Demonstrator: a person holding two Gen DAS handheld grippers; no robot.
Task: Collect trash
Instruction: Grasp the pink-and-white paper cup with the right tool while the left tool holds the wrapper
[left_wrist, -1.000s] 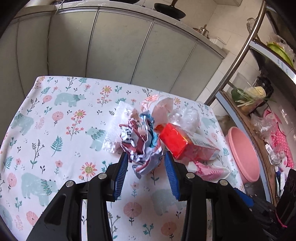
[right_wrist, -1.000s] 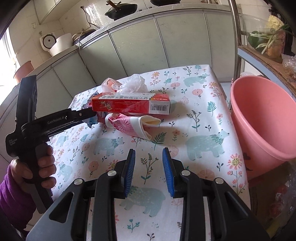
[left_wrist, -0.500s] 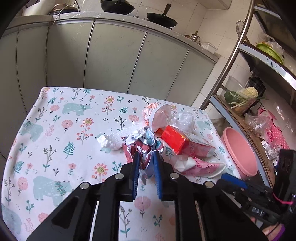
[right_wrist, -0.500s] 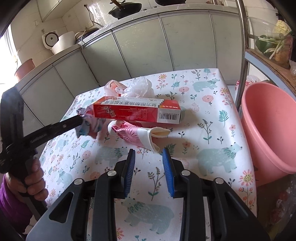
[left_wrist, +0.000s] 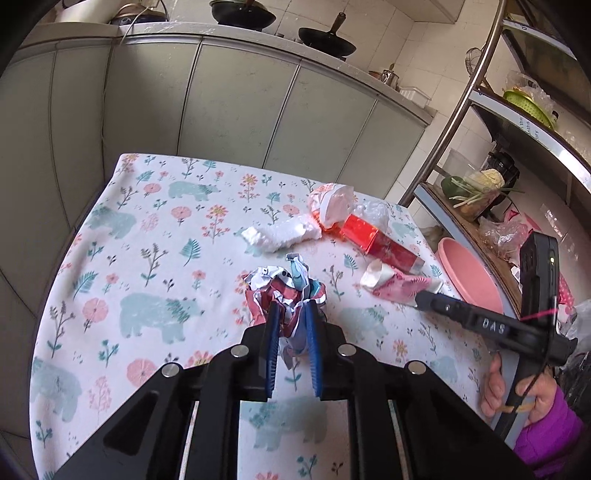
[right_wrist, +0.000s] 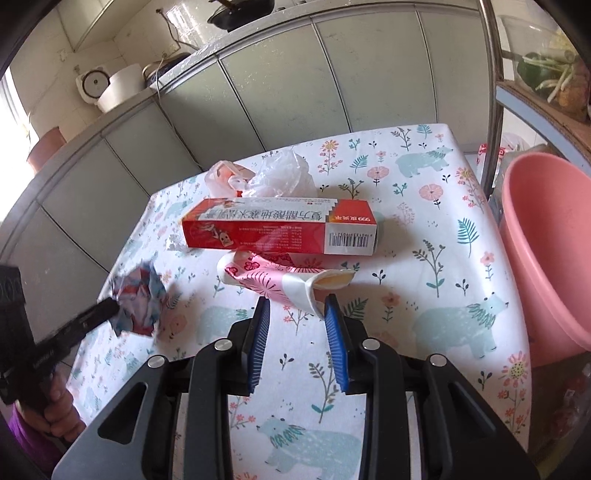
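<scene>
My left gripper (left_wrist: 291, 314) is shut on a crumpled red, white and blue wrapper (left_wrist: 286, 286) and holds it above the floral tablecloth (left_wrist: 140, 266); the wrapper also shows in the right wrist view (right_wrist: 138, 299). My right gripper (right_wrist: 297, 306) is open, its tips just short of a squashed pink paper cup (right_wrist: 280, 282). Behind the cup lies a red carton (right_wrist: 280, 230), then clear plastic bags (right_wrist: 273, 177). A white crumpled wrapper (left_wrist: 280, 236) lies on the cloth.
A pink basin (right_wrist: 546, 251) stands off the table's right edge, below a metal shelf rack (left_wrist: 454, 122) with vegetables. Grey kitchen cabinets (left_wrist: 236, 99) run behind the table. The person's purple-sleeved hand (left_wrist: 532, 398) holds the right gripper.
My left gripper closed on the crumpled wrapper and lifted it back away from the pile. My right gripper opened wider and moved closer to the pink cup.
</scene>
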